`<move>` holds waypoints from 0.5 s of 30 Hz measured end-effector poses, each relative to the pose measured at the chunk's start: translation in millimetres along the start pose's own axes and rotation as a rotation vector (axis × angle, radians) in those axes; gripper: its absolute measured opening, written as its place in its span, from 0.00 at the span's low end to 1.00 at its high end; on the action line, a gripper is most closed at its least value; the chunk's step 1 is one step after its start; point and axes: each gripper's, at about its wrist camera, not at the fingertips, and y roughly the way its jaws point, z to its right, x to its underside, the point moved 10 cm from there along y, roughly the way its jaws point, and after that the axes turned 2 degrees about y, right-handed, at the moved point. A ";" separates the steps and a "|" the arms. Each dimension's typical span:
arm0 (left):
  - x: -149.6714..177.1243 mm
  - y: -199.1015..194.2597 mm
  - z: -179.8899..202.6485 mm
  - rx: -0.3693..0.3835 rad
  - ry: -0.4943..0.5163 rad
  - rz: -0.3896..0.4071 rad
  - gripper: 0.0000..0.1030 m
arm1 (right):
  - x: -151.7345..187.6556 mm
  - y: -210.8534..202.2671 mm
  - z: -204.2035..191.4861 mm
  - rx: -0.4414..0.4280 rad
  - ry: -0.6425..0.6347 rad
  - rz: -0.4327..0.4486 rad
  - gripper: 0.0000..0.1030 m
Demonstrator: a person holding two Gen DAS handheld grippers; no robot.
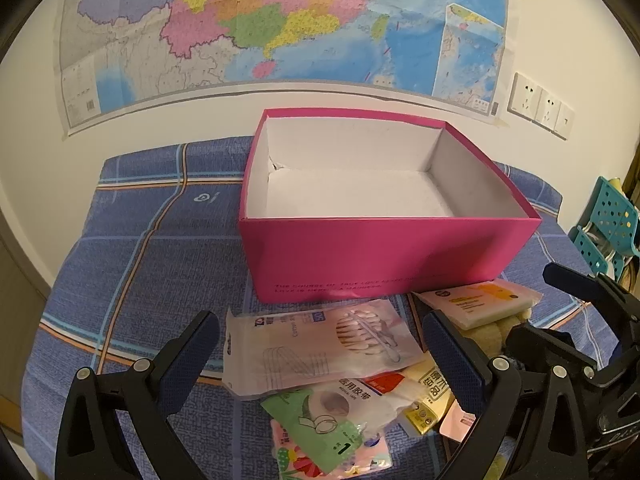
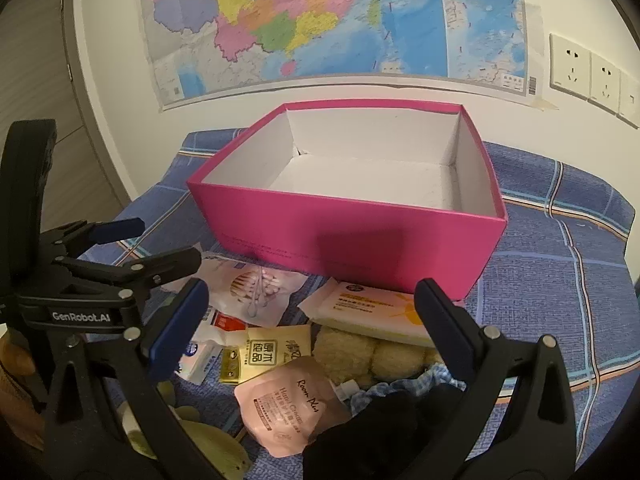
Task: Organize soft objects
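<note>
Soft packets lay heaped on the blue plaid cloth (image 1: 132, 248) just in front of the open pink box (image 1: 384, 256): a cotton swab bag (image 1: 320, 344), a wipes pack (image 2: 372, 308), a pink hand cream pouch (image 2: 288, 400) and a cream plush toy (image 2: 360, 354). Both the left hand-held gripper (image 1: 320, 360) and the right hand-held gripper (image 2: 312, 320) hovered over the pile, jaws spread wide, gripping nothing.

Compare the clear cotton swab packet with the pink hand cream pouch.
The clear plastic cotton swab packet shows its swabs inside; the pink hand cream pouch is opaque. The swab packet lies just in front of the pink cardboard box; the cream pouch lies nearer the cameras. Both rest flat on the blue checked cloth, ungripped.
</note>
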 end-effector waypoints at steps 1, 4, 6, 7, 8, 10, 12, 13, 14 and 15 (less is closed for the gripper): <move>0.1 0.0 0.1 0.001 0.000 -0.001 1.00 | 0.1 0.6 -1.2 -0.003 -0.004 -0.001 1.00; 2.0 1.9 -2.0 -0.004 0.000 -0.003 1.00 | 0.5 2.9 -4.4 -0.011 -0.010 -0.007 1.00; 3.3 3.1 -4.7 -0.007 -0.002 -0.005 1.00 | 1.1 4.9 -6.7 -0.018 -0.016 -0.013 1.00; 3.9 3.7 -6.6 -0.011 -0.002 -0.006 1.00 | 1.7 5.6 -7.9 -0.023 -0.018 -0.017 1.00; 4.3 4.0 -9.0 -0.015 -0.004 -0.007 1.00 | 2.1 6.8 -9.5 -0.030 -0.020 -0.021 0.99; 5.2 4.7 -14.8 -0.016 -0.012 -0.008 1.00 | 3.4 9.7 -12.4 -0.041 -0.025 -0.032 0.98; 6.5 5.0 -21.6 -0.012 -0.018 -0.009 1.00 | 5.3 12.6 -15.9 -0.059 -0.029 -0.046 0.94; 7.7 5.0 -26.0 -0.011 -0.025 -0.010 1.00 | 6.9 14.4 -18.3 -0.075 -0.030 -0.056 0.93; 8.7 5.5 -31.1 -0.010 -0.031 -0.013 1.00 | 8.5 16.4 -20.6 -0.087 -0.032 -0.067 0.89; 10.1 6.1 -36.7 -0.009 -0.037 -0.016 1.00 | 10.3 18.6 -23.5 -0.101 -0.036 -0.079 0.84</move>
